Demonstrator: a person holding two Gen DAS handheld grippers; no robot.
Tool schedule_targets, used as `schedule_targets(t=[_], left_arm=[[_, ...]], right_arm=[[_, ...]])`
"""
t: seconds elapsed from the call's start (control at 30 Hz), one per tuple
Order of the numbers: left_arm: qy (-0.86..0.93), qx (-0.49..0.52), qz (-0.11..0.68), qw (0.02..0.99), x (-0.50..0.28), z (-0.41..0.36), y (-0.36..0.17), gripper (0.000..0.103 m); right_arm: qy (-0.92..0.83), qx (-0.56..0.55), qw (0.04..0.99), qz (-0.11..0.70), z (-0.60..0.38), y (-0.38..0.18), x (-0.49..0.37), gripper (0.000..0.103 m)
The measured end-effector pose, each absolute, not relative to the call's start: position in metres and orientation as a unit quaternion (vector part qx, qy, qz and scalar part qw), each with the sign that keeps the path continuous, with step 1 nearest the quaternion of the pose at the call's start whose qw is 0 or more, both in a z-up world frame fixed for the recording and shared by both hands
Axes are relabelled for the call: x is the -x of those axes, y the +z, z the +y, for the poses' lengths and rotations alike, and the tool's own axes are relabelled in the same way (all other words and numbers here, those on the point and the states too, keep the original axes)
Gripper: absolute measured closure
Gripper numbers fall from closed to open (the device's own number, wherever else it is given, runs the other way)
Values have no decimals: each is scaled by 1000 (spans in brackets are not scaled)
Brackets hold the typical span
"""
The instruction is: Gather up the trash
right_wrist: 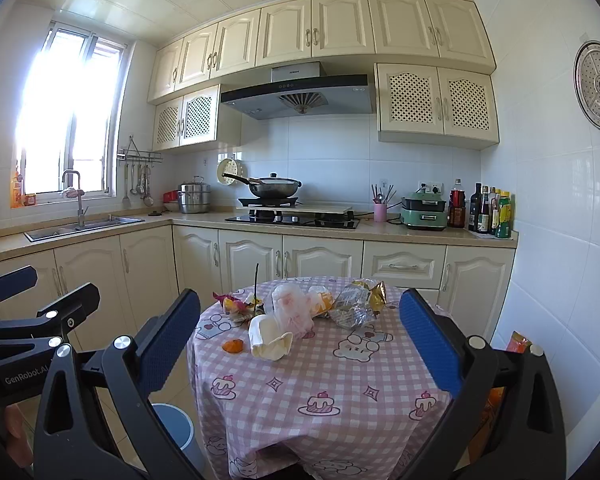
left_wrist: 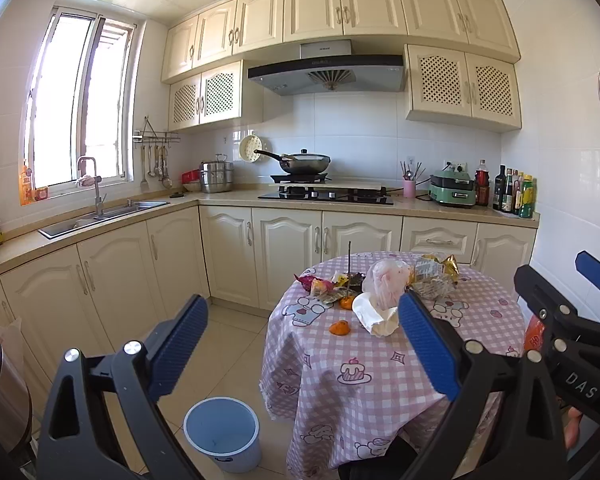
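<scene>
Only two markings read clearly. "GenRobot.AI" runs in pale letters along the black body of the left tongs (right_wrist: 4, 364), seen from the right wrist camera. "DAS" stands on the black body of the right tongs (left_wrist: 579, 292), seen from the left wrist camera. The range hood (left_wrist: 327, 70) carries a small brand mark, too small to read, as are the bottle labels.

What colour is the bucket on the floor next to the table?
The bucket is light blue, inside and out. The left wrist view shows it best.
</scene>
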State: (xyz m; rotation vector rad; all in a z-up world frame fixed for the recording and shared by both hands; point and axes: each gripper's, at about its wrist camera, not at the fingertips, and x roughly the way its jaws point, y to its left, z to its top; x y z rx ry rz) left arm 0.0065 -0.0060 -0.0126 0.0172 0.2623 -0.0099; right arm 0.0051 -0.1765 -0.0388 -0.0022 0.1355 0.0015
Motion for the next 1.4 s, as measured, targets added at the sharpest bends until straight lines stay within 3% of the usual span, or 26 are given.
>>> schedule_targets(t=[1.4], left_arm=[[-1, -12, 135, 991, -5, -7, -16, 9]], right_arm=[[2, 2, 997, 78, -176, -51, -11, 7]])
